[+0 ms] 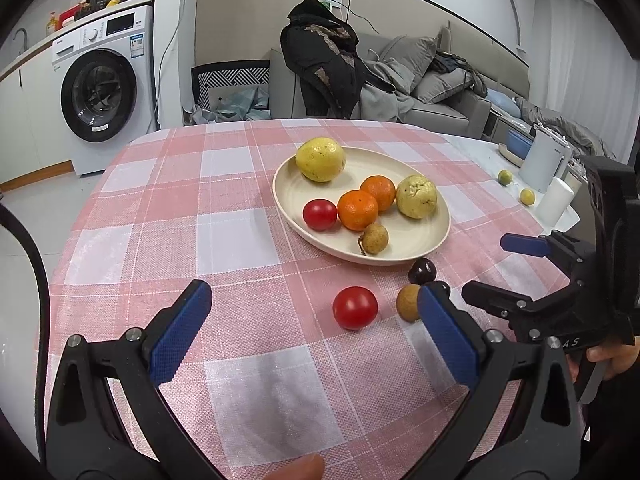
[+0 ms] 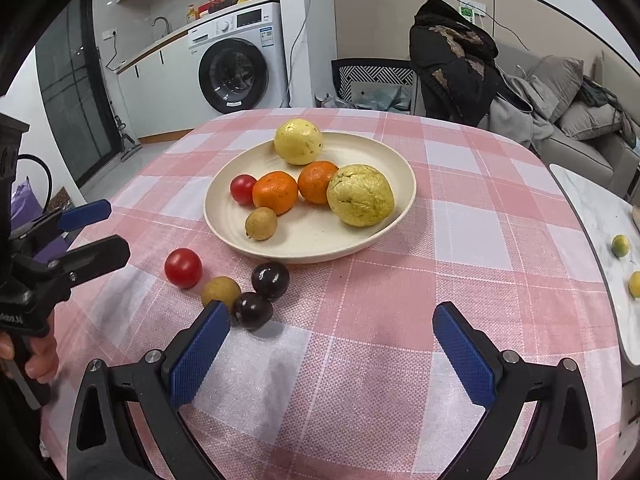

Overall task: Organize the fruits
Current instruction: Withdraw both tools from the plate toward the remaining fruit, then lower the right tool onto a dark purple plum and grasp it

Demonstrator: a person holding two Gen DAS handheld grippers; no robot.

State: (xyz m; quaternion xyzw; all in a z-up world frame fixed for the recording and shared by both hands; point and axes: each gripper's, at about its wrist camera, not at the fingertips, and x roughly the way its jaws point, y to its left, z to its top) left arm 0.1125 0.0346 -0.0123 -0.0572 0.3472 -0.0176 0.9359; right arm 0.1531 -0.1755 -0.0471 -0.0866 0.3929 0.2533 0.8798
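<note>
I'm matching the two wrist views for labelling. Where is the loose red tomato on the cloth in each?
Left wrist: loose red tomato, lower centre, between the fingers.
Right wrist, left of centre, beside the brown fruit.
Shared landmark: cream plate, just behind it.

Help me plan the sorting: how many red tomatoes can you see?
2. One tomato lies on the cream plate, left of the oranges; the other tomato sits on the checked cloth in front of the plate. None seem hidden.
</note>
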